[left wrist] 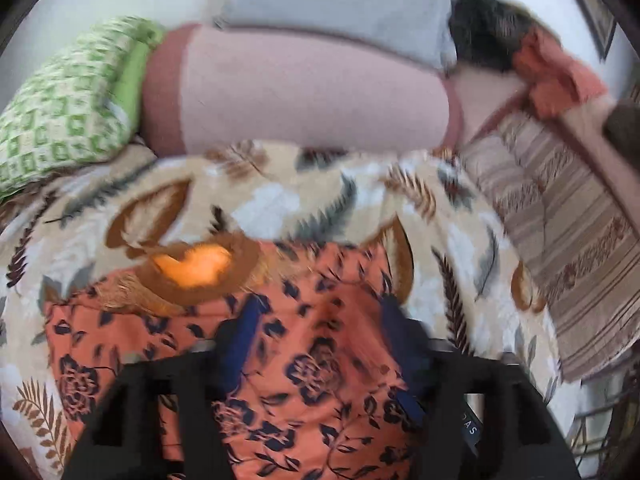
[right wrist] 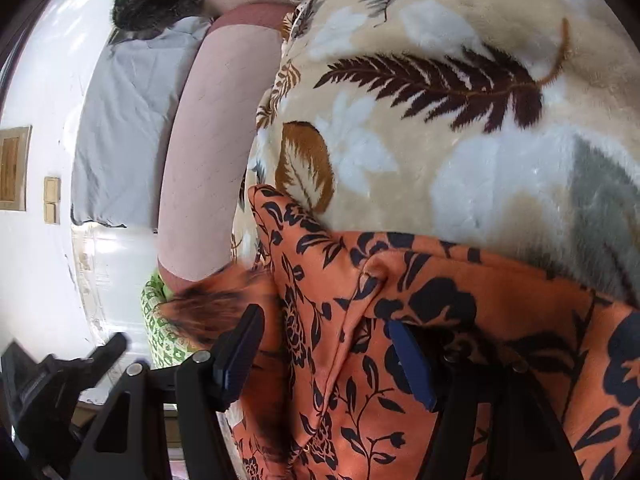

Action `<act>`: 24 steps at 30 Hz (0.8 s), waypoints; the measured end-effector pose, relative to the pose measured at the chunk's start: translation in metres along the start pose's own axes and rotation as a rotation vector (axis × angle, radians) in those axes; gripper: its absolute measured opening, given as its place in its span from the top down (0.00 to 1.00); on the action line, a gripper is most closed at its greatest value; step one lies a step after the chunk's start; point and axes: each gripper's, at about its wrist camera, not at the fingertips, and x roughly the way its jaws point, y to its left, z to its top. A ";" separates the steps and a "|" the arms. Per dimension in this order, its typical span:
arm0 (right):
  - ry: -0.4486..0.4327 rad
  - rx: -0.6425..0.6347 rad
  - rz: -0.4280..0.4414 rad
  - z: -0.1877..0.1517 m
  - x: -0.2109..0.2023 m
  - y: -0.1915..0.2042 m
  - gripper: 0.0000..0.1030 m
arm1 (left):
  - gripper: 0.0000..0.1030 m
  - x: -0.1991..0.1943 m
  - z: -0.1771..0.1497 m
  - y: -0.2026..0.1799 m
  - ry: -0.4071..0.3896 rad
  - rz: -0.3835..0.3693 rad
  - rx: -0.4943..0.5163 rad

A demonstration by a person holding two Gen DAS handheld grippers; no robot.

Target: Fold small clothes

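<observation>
An orange garment with a dark navy flower print (left wrist: 304,360) lies on a leaf-patterned blanket (left wrist: 280,200). My left gripper (left wrist: 320,320) hovers just over the garment with its blue-padded fingers (left wrist: 244,332) spread wide; nothing is between them. In the right wrist view the same garment (right wrist: 400,320) is bunched with a raised fold running between my right gripper's (right wrist: 328,344) fingers (right wrist: 408,360). The jaws stand apart around the cloth and do not pinch it. The left view is blurred.
A pink bolster (left wrist: 300,92), a grey pillow (left wrist: 340,4) and a green patterned pillow (left wrist: 60,104) lie at the head of the bed. A striped brown cloth (left wrist: 568,232) and other clothes (left wrist: 552,68) lie to the right. A white wall (right wrist: 36,260) stands behind.
</observation>
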 end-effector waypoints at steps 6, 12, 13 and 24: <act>0.015 -0.065 -0.016 -0.004 0.004 0.011 0.32 | 0.29 -0.035 -0.038 0.102 -0.136 0.133 -0.200; -0.012 -0.024 -0.011 0.010 0.004 0.002 0.32 | 0.30 -0.028 -0.111 0.208 -0.143 0.335 -0.454; -0.019 -0.035 -0.013 0.011 0.005 0.005 0.32 | 0.30 -0.029 -0.122 0.222 -0.167 0.347 -0.497; 0.021 0.027 0.069 0.015 -0.008 0.000 0.32 | 0.37 -0.004 -0.148 0.257 -0.070 0.486 -0.520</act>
